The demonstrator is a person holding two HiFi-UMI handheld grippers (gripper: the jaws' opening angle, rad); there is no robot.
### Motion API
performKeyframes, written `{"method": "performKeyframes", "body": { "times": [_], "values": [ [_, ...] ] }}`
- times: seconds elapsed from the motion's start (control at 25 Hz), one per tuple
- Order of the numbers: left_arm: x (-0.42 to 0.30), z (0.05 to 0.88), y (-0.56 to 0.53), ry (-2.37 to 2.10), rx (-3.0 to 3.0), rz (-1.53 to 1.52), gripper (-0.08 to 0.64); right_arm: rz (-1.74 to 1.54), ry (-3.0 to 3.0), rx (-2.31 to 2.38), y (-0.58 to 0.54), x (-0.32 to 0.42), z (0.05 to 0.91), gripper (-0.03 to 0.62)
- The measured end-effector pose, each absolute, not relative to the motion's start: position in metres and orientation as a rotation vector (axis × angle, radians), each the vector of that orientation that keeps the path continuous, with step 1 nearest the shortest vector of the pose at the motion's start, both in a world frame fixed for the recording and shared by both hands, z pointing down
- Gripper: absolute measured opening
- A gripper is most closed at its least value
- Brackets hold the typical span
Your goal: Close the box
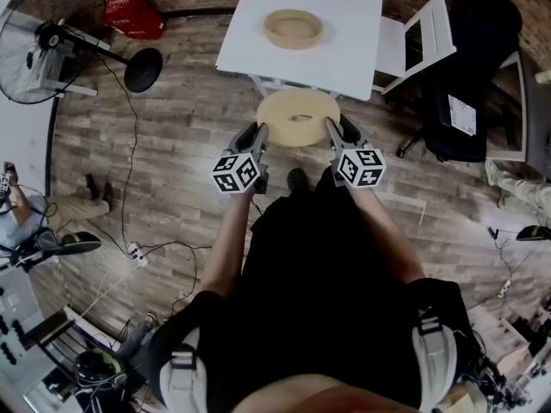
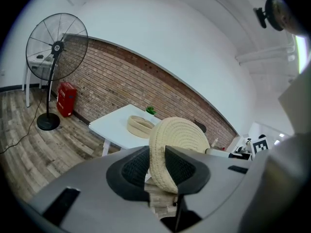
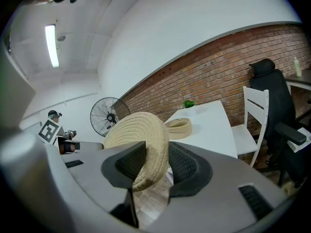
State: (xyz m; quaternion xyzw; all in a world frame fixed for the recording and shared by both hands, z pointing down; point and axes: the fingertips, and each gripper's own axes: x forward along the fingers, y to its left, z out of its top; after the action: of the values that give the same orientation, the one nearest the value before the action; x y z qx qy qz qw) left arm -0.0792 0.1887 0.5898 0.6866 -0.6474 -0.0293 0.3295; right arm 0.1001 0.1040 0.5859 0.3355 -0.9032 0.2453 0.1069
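While the lid (image 1: 298, 117) hangs over the floor, short of the counter (image 1: 349, 54) where the box (image 1: 294, 28) sits open, left tongs (image 1: 259, 136) pinch its left rim and right tongs (image 1: 332, 132) its right rim. Woven, so probably light, slightly yielding and rough enough not to slip; opposite-rim holds should keep it level.

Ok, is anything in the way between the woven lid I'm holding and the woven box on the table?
Nothing visible. The round woven straw lid, held by the left gripper and right gripper, hangs just short of the white table; only bare tabletop lies before the open round woven box.
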Motion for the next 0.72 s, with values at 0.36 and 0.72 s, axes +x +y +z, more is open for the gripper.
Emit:
{"method": "performKeyframes", "body": {
  "times": [0.36,0.72],
  "values": [
    [-0.080,0.590,0.183,-1.690,1.804,-0.072,0.109,0.737,-2.658,0.997,0.099,0.100,0.589,0.133],
    [-0.092,0.585,0.166,-1.704,1.798,-0.065,0.109,0.760,-2.667,0.991,0.080,0.087,0.588,0.135]
  ]
}}
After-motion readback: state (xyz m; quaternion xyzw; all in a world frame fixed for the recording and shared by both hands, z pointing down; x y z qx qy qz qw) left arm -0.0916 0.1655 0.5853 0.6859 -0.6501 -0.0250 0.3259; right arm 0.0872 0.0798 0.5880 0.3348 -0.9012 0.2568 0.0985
